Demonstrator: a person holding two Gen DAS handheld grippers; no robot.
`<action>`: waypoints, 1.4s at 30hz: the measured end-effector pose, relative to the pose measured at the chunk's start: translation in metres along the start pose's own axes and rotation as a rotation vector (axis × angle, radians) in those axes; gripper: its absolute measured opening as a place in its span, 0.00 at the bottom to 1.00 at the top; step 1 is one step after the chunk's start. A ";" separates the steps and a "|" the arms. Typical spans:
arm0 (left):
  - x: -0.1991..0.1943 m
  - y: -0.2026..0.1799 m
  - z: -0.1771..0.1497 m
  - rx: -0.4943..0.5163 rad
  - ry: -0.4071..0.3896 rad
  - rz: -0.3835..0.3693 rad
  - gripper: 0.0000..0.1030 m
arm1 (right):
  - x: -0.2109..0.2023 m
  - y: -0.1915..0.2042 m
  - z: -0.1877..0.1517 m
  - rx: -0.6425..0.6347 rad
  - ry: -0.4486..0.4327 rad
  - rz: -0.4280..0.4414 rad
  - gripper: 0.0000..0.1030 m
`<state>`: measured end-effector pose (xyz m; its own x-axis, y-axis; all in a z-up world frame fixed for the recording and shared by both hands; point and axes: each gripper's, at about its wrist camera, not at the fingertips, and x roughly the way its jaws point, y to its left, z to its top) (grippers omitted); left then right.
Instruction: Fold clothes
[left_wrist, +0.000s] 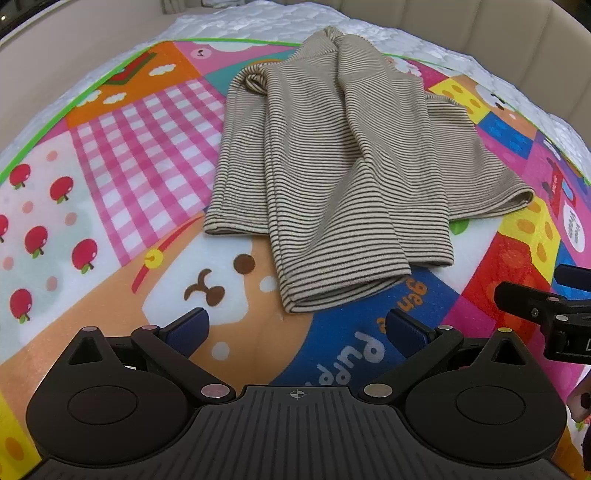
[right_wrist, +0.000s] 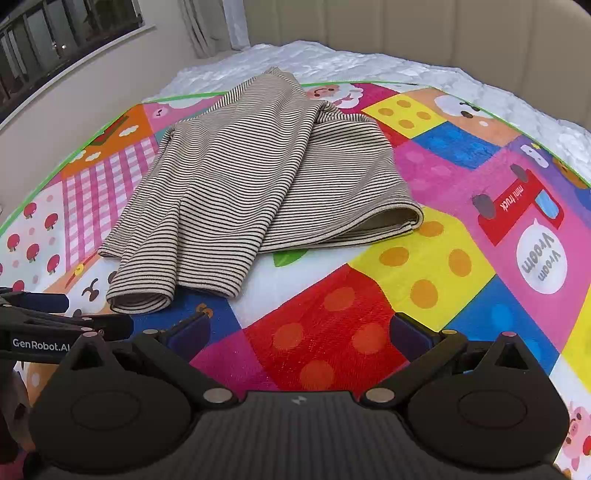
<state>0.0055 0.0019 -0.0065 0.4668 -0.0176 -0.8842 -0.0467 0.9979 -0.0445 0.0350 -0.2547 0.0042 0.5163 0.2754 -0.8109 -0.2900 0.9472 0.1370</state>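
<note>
A striped garment (left_wrist: 332, 155) lies partly folded on a colourful mat (left_wrist: 110, 155), its two cuffed ends pointing toward the camera and a wider hem lying open to the right. The left gripper (left_wrist: 295, 330) hovers just short of the nearest cuff with its jaws spread wide and nothing between the blue pads (left_wrist: 188, 332). Part of the right gripper (left_wrist: 546, 314) shows at the right edge, above the mat, too cut off to tell how its jaws stand.
</note>
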 end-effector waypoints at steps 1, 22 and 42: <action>0.000 0.000 0.000 0.000 0.000 0.000 1.00 | 0.000 0.000 0.000 0.001 0.001 0.000 1.00; 0.002 0.000 0.000 -0.005 0.005 -0.001 1.00 | 0.002 -0.001 0.000 0.007 0.007 0.001 1.00; 0.004 0.002 0.000 -0.008 0.008 -0.001 1.00 | 0.006 -0.004 -0.001 0.013 0.018 -0.002 1.00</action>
<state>0.0078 0.0043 -0.0101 0.4596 -0.0188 -0.8879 -0.0530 0.9974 -0.0485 0.0384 -0.2571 -0.0023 0.5022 0.2706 -0.8213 -0.2788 0.9497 0.1424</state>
